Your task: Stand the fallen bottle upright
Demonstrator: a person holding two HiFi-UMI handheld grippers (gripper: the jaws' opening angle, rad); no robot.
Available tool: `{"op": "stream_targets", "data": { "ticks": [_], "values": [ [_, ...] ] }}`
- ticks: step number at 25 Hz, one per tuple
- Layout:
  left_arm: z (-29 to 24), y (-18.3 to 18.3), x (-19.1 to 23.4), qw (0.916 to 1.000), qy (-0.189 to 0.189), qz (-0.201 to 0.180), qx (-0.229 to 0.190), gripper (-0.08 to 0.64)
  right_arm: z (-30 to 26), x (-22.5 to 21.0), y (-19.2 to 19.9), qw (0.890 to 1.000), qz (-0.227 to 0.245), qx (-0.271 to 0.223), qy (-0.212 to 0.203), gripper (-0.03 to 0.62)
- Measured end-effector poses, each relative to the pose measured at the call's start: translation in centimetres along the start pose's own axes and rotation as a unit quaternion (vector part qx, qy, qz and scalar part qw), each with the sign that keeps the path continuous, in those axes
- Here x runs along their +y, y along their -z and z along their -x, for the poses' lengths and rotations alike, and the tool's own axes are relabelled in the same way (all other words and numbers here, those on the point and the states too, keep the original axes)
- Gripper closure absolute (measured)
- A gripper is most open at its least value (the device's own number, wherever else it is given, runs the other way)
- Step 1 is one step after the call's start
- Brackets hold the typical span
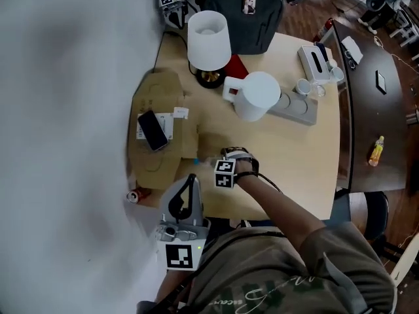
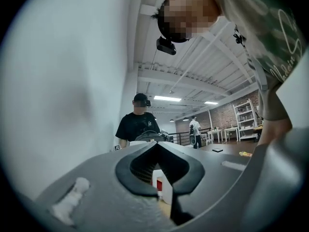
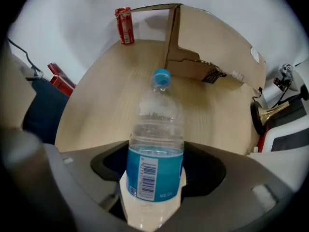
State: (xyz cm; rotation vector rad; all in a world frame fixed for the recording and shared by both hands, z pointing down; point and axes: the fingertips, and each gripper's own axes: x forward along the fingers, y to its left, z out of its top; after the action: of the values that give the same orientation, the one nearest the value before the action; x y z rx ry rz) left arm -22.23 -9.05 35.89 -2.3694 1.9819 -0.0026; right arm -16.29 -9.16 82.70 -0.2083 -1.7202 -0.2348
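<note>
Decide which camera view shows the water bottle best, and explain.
The right gripper view: the bottle lies centred between the right gripper's jaws, cap and label clear. The head view mostly hides it under the right hand; the left gripper view misses it.

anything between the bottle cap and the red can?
No. Bare tabletop runs from the bottle cap to the red can in the right gripper view; the cardboard box stands aside.

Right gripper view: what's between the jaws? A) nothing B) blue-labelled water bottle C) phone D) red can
B: the blue-labelled water bottle lies on its side between the spread jaws of the right gripper, while the red can stands well beyond it.
</note>
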Motion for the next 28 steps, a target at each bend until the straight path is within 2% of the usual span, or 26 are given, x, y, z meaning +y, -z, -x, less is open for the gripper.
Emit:
{"op": "stream_targets", "data": {
  "ticks": [3,5,7,8,9,10,12,13,14,15,17,19,21,25,27,28],
  "values": [
    [0.0,0.7,0.4,0.9999,-0.004,0.004,0.014,0.555,0.1,-0.3,-0.2,1.000,-0.006,-0.005,0.003,0.273],
    [0.0,0.8,0.1,0.9997,-0.005,0.011,0.019,0.555,1.1,0.2,-0.1,0.999,-0.017,-0.037,0.007,0.278],
    [-0.1,0.6,-0.3,0.9997,0.003,0.011,0.022,0.555,3.9,0.6,0.1,0.992,-0.047,-0.112,0.025,0.279],
    [-0.2,0.6,-0.5,0.9996,0.008,0.009,0.024,0.555,5.8,0.6,0.2,0.983,-0.065,-0.165,0.039,0.279],
    [-0.4,0.7,-0.7,0.9996,0.012,0.006,0.026,0.555,7.9,0.5,0.1,0.969,-0.087,-0.225,0.055,0.279],
    [-0.6,0.8,-0.9,0.9995,0.015,0.003,0.028,0.555,10.0,0.1,0.2,0.948,-0.114,-0.289,0.073,0.281],
    [-0.9,0.9,-1.6,0.9993,0.018,0.002,0.033,0.555,13.7,-1.1,1.0,0.888,-0.176,-0.408,0.116,0.282],
    [-1.1,0.9,-2.0,0.9991,0.023,0.004,0.035,0.555,15.1,-1.9,1.9,0.859,-0.201,-0.449,0.141,0.282],
    [-1.2,1.0,-2.7,0.9989,0.030,0.004,0.037,0.555,16.1,-2.7,3.0,0.835,-0.218,-0.476,0.167,0.282],
    [-1.4,1.0,-3.4,0.9984,0.038,0.003,0.041,0.555,16.4,-3.4,4.1,0.817,-0.232,-0.493,0.189,0.282],
    [-1.6,1.4,-4.8,0.9973,0.053,-0.001,0.052,0.555,15.5,-4.4,6.2,0.794,-0.261,-0.507,0.210,0.282],
    [-2.0,1.8,-5.9,0.9964,0.056,0.001,0.063,0.555,14.3,-4.8,7.7,0.785,-0.278,-0.511,0.213,0.284],
    [-2.6,1.7,-6.8,0.9963,0.056,0.000,0.066,0.555,13.8,-4.6,8.3,0.782,-0.278,-0.517,0.210,0.285],
    [-3.2,1.7,-8.1,0.9957,0.064,-0.005,0.067,0.555,14.7,-3.8,7.7,0.782,-0.250,-0.529,0.212,0.284],
    [-3.3,1.6,-8.7,0.9952,0.067,-0.005,0.071,0.555,15.8,-3.3,7.4,0.777,-0.238,-0.542,0.216,0.284],
    [-3.2,1.6,-8.9,0.9950,0.068,-0.005,0.072,0.555,16.5,-3.1,7.3,0.770,-0.235,-0.551,0.219,0.284]
  ]
}}
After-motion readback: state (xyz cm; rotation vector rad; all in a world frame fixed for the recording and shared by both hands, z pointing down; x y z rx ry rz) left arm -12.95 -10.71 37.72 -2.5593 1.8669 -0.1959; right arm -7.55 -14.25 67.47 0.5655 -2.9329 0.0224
